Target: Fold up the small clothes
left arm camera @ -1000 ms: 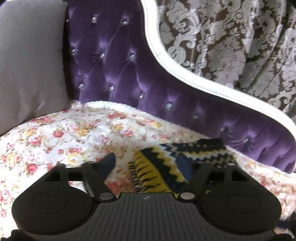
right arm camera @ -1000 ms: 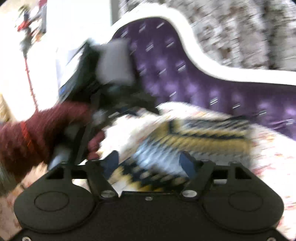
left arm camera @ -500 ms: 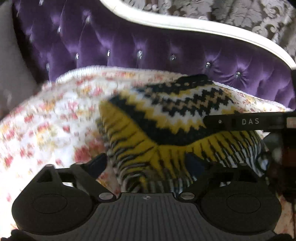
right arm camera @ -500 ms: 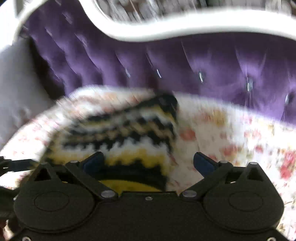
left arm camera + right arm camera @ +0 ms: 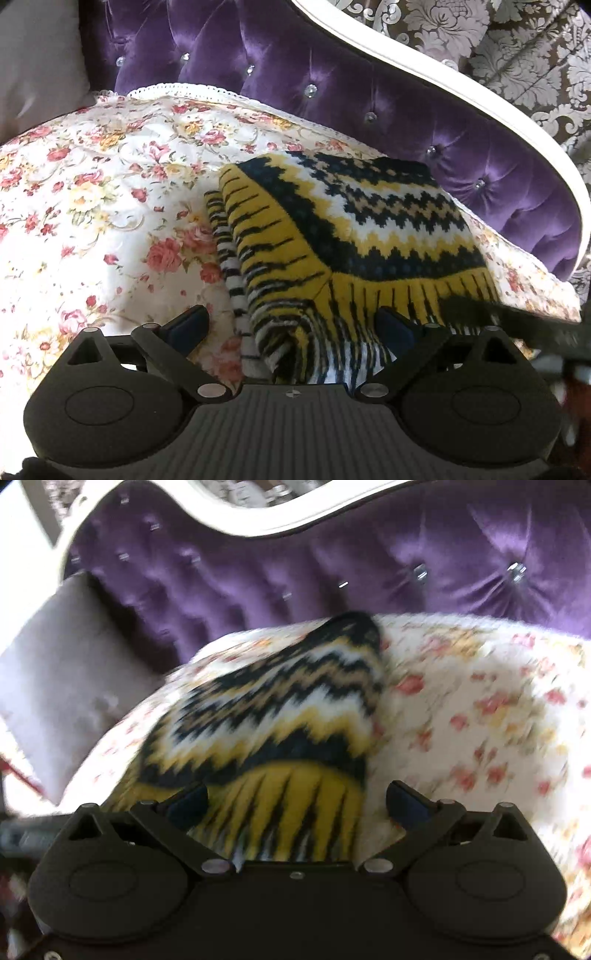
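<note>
sweater folded, middle of frame on flowery cover | left tongs wide open around its near edge | right tongs wide open too | risk: a bump or snag could pull the fold open

Both grippers now sit closer over the sweater, which lies folded into a squarer bundle than a second ago.
</note>
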Demonstrator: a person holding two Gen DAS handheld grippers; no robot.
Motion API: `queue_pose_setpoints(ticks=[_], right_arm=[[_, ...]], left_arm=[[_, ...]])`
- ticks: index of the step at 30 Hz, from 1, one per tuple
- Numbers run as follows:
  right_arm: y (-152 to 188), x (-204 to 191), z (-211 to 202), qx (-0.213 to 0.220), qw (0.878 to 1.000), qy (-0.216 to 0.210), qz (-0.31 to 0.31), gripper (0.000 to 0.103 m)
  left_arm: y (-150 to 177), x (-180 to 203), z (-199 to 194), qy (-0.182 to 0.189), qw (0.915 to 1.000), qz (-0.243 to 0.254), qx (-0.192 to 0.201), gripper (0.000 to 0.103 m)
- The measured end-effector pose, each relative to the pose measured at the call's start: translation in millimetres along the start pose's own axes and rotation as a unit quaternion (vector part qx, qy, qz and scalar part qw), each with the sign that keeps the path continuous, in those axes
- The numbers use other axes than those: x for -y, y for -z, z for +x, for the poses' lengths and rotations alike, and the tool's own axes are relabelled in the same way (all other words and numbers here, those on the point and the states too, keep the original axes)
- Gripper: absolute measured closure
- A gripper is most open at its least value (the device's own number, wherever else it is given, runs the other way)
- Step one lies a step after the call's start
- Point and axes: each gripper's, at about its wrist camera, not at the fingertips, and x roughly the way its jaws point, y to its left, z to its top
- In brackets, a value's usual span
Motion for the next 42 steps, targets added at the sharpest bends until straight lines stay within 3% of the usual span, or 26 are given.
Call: queue_pose_setpoints(ticks=[8,15,18,26,33,36,37,38,42], right_arm=[[37,-10,-27,-0.021,0.998,-0.062,-0.01,0.0],[28,25,-27,0.0,0.985,-0.132,0.109,0.0],[14,36,-17,0.006,0.981,-0.141,0.136,0.0],[-16,32,20,-0.016,0.982,-0.154,0.104,0.0],[-10,27,18,-0.024,0.985,-0.163,0.056,0.0],[-10,23,17,-0.024,0.988,-0.141,0.05,0.014],[-10,22,16,-0.025,0.991,-0.125,0.046,0.034],[-9,22,15,-0.026,0.993,-0.111,0.043,0.041],[-7,28,5,-0.03,0.991,-0.104,0.076,0.046]], left_arm=[[8,5,-4,0.007,0.9998,0.015,-0.01,0.005],[1,4,4,0.023,0.9997,-0.007,-0.001,0.002],[-4,3,8,0.028,0.9994,-0.02,0.003,0.002],[-7,4,12,0.037,0.9989,-0.029,0.007,0.002],[-9,3,13,0.039,0.999,-0.023,-0.001,0.002],[-8,5,14,0.039,0.9992,-0.013,0.003,0.003],[-8,5,15,0.045,0.999,-0.005,0.006,0.004],[-7,6,15,0.049,0.9988,0.002,0.008,0.005],[-3,9,14,0.07,0.9975,0.003,0.005,0.008]])
